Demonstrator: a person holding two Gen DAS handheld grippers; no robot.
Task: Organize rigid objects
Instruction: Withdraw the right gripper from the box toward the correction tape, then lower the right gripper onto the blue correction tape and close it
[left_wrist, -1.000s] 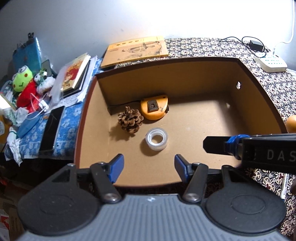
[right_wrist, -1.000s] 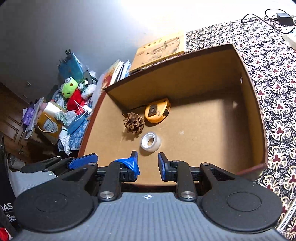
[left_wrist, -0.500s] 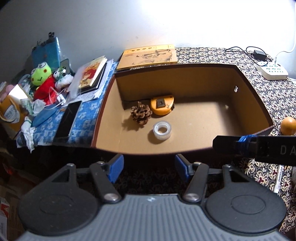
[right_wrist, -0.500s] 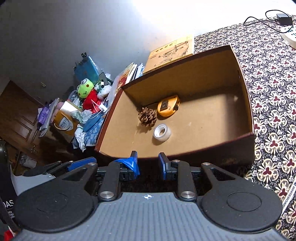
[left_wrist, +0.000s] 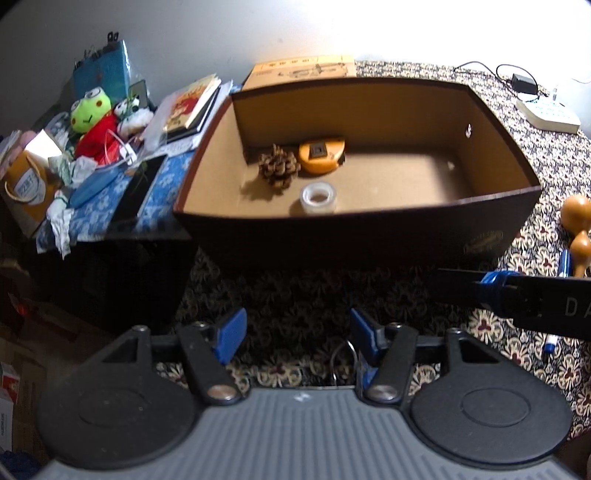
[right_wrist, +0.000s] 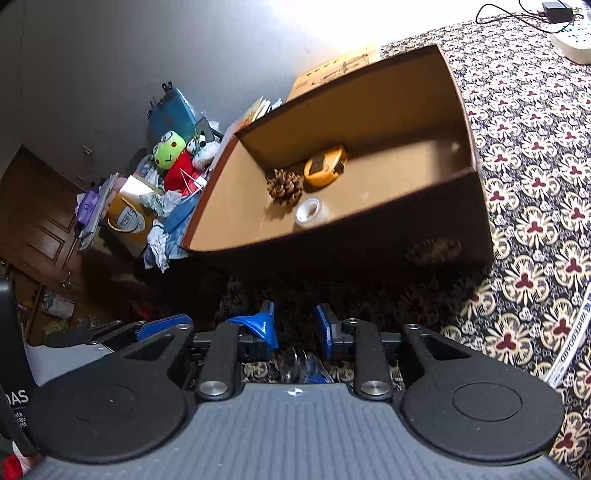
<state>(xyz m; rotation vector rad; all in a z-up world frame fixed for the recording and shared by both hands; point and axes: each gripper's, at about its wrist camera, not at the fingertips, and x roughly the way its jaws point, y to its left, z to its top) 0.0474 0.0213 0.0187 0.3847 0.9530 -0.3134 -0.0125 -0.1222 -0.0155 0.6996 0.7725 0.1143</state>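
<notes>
The box (left_wrist: 354, 236) sits on the patterned tabletop (left_wrist: 295, 295), and it already holds a pinecone (left_wrist: 279, 168), an orange tape measure (left_wrist: 321, 155) and a roll of clear tape (left_wrist: 317, 197), all bunched toward the back-left. Loose stuff is left outside it: two small wooden gourds (left_wrist: 576, 221) and a blue marker (left_wrist: 563, 262) off to the right of the box, plus what looks like a metal ring (left_wrist: 341, 363) right below the left gripper (left_wrist: 295, 334).

Probably the next pick is that ring. It lies flat, so the gripper should come straight down and catch the rim, not slide over it.

Left gripper is released, jaws spread wide, empty, hovering low in front of the box. Right gripper (right_wrist: 293, 328) sits just beside it, jaws parted, nothing clearly held, tilted so the box looks slanted.
</notes>
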